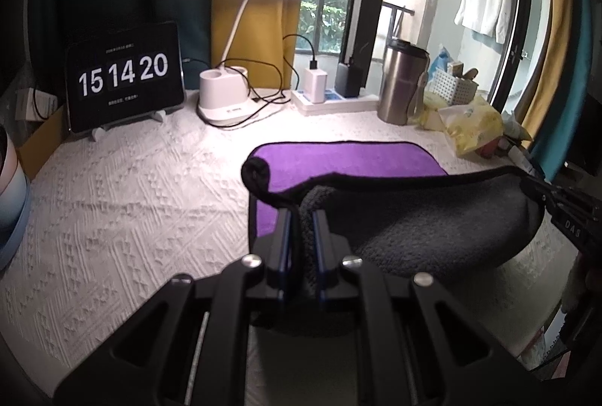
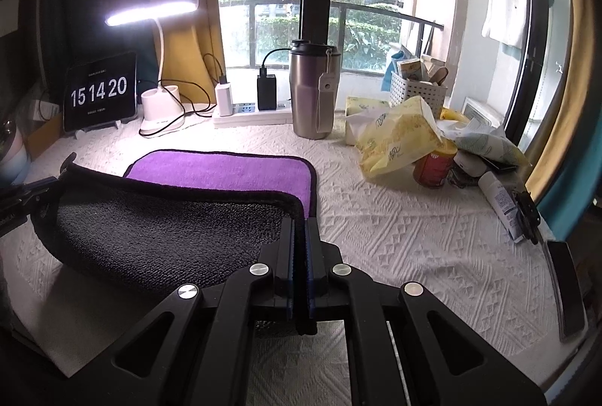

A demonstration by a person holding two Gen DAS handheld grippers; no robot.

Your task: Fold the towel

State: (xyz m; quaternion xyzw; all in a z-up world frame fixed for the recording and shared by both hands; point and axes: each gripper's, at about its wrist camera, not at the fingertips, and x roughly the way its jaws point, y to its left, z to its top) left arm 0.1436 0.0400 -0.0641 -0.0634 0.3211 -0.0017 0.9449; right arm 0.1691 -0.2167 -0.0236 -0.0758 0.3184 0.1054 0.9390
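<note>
the left gripper (image 1: 301, 218) has its jaws pressed together on the near left corner of the towel (image 1: 350, 161), the black hem running up between the two blue-lined fingers (image 1: 283, 236). the right gripper (image 2: 299, 229) is likewise clamped on the near right corner, its fingers (image 2: 289, 244) pinching the dark edge. between the two grippers the near half of the towel hangs lifted off the table, its grey-black underside turned toward the cameras and sagging in the middle, while the far half lies flat on the white textured tablecloth (image 1: 131, 180) with its purple face up. the lifted edge reaches over the purple part; whether it touches it is hard to tell from these angles. at the back of the table stand a tablet (image 1: 124, 75) showing 15 14 20, a lit white desk lamp (image 1: 233, 29) and a power strip (image 2: 252, 114) with chargers plugged in. a steel tumbler (image 2: 314, 90) stands near the window, beside a yellow tissue pack (image 2: 399, 139), a red can (image 2: 434, 167) and a white basket (image 2: 417, 90)
</note>
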